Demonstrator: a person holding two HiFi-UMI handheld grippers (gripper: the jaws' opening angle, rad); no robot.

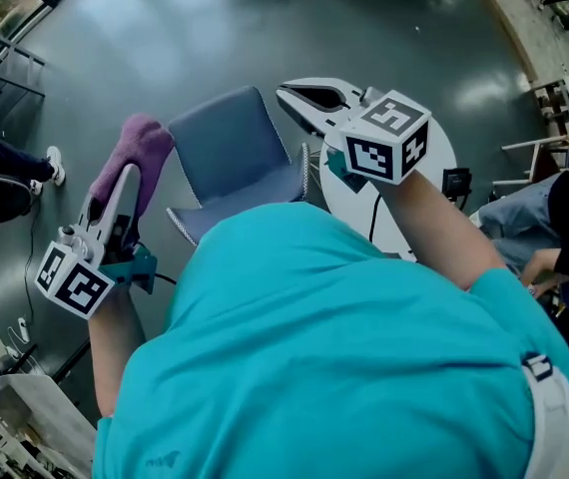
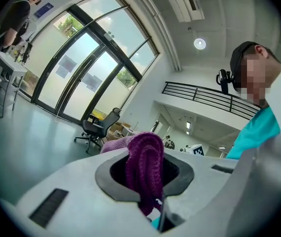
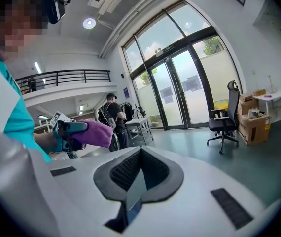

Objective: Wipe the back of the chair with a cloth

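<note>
- the person's teal shirt (image 1: 314, 347) lies nearest in the head view, with both arms reaching out past it.
- the left hand-held gripper (image 1: 125, 183) is clamped on a purple cloth (image 1: 143, 146). its own view shows a fold pinched between the jaws, with the rest bunched beyond the tips.
- the right hand-held gripper (image 1: 299, 96) is closed on nothing, jaws together, above a round white worktop (image 1: 439, 158).
- the blue chair (image 1: 233, 153) stands between the two hand-held grippers, just right of the left one's tips and just left of the right one's.
- the cloth is close beside the chair's edge; i cannot tell whether it touches.
- the wipe looks not yet begun, since the cloth has to be laid on the chair's back first.
- risk: only a fold is gripped, so dragging it over the back could pull the cloth free of the jaws.
- risk: nothing steadies the chair, so a firm push from the left could shift or turn it away.
- risk: with the cloth bunched, the hard jaw tips could rub the chair instead.
</note>
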